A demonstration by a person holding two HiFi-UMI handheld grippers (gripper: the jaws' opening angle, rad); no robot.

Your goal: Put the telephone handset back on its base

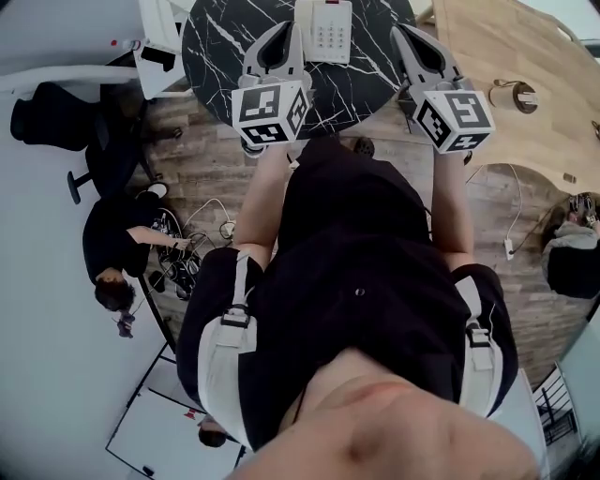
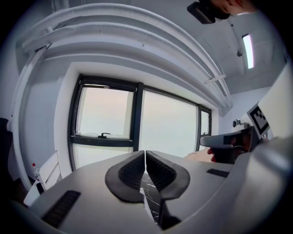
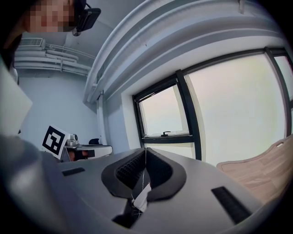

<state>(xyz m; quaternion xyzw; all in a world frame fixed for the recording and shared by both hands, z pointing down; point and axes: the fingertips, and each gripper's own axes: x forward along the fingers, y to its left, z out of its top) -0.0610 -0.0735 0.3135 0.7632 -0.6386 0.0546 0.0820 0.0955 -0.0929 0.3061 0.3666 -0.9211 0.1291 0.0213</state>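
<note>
Telephone [image 1: 323,28]: white, on black marble table [image 1: 220,42], between left gripper [image 1: 281,30] and right gripper [image 1: 410,36], touching neither. Both jaw pairs pressed together, no handset held; thread with white tag [image 3: 141,200] in right pair.

Nothing legible; keypad markings on the telephone [image 1: 323,28] are too small to read.

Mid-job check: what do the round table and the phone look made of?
The table looks like black marble or a marble-look laminate: dark top with white veins. The phone is likely white plastic: smooth, uniform casing with pale keys.
</note>
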